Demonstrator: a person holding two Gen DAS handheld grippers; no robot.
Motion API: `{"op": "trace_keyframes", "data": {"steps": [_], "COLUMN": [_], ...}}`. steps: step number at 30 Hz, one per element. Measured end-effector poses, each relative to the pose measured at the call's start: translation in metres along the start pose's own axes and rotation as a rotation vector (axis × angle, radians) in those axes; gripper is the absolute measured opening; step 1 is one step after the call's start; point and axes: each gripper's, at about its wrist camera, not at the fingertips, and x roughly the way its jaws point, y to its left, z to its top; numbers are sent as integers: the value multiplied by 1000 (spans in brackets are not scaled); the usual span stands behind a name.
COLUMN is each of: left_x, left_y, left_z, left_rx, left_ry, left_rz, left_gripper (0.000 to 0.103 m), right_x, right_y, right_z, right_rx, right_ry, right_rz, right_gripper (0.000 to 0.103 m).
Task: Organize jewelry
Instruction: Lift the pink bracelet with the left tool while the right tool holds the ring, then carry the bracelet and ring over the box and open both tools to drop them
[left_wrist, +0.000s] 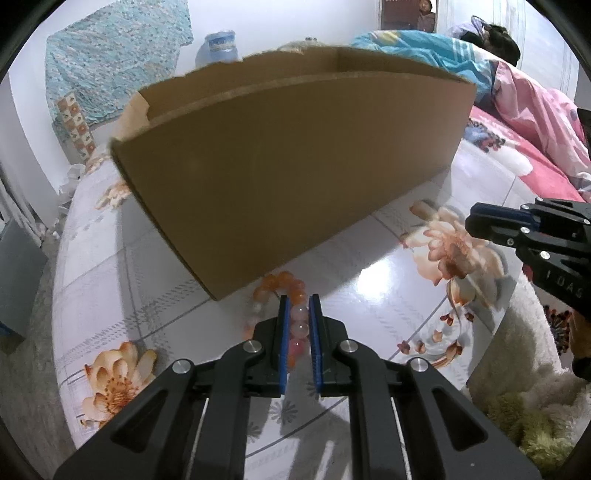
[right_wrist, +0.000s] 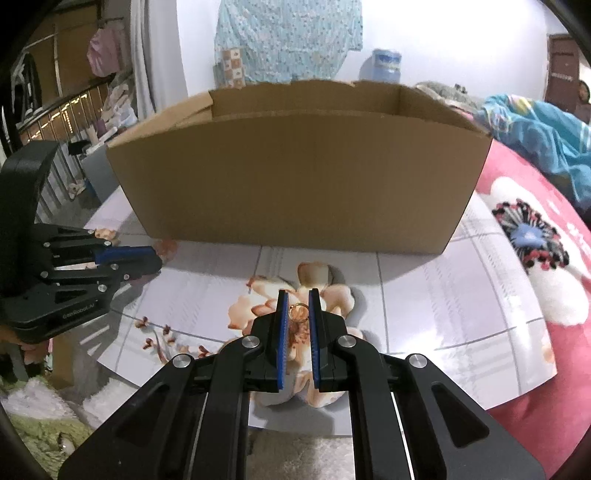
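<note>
Small gold ring (right_wrist: 297, 311) is pinched in right tool (right_wrist: 298, 299) above floral desk (right_wrist: 424, 295); cardboard box (right_wrist: 295, 177) behind, left tool (right_wrist: 147, 258) alongside.

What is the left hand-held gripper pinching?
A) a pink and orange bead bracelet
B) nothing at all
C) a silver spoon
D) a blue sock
A: in the left wrist view, the left hand-held gripper has its blue fingers closed on the pink beads of the bead bracelet, whose orange part curls out in front, right by the cardboard box.
</note>
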Motion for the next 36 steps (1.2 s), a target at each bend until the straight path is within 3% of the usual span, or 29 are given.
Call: {"op": "trace_keyframes", "data": {"steps": [5,11,20,23,28,36], "left_x": [-24,-63,-112,-111,-68,27], "left_y": [7,22,24,21,16,7], "left_z": [8,31,105,129,162,179], "left_rx": [-35,-126,-138,-125,-120,-136], "left_ry": [-50,-146,-325,-353,-279,-39], "left_rz": [-27,-168,-402,-410,-397,-363], "left_gripper": [9,9,9,9,9,10], "right_x": [-11,-30,-59,-51,-21,44], "right_y": [-2,-9,-34,-43,-57,-72], "right_z": [10,37,98,119,141,146], "right_rx": [19,57,75,62,60,39], "right_ry": [-43,-113,-250,-249,-181,3], "right_rz": [33,95,150,148,161,135], "right_gripper": [9,9,9,9,9,9]}}
